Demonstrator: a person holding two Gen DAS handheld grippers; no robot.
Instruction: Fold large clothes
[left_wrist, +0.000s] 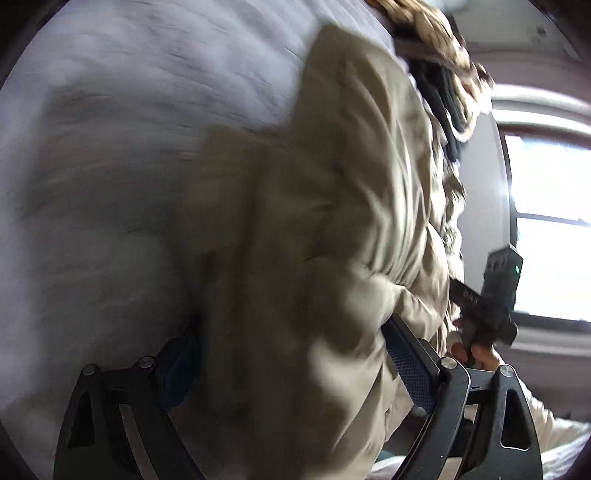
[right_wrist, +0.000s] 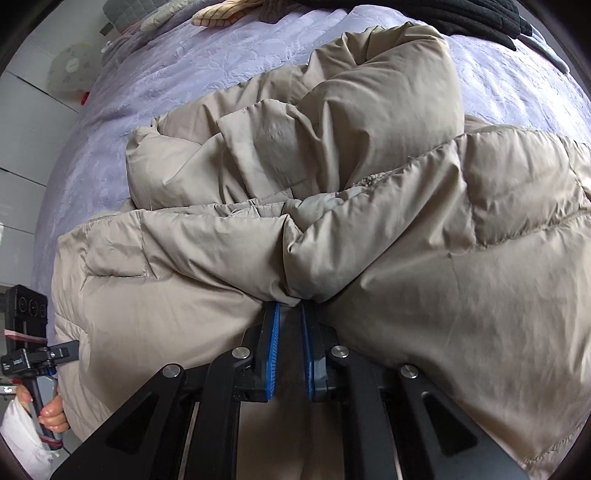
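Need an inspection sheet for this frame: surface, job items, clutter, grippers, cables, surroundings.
Surface: bed with a lilac embossed bedspread, wrinkled.
Job's things: beige puffer jacket, bunched in the middle of the bed, one part lying over the rest.
Clutter: dark garment and a striped cloth item at the far edge of the bed.
Grippers: right gripper shut on a pinch of jacket fabric; left gripper jaws wide, jacket bulging between them, view blurred, no pinch seen.
Cables: nothing seen.
Surroundings: bright window in the left wrist view; pale floor beside the bed.
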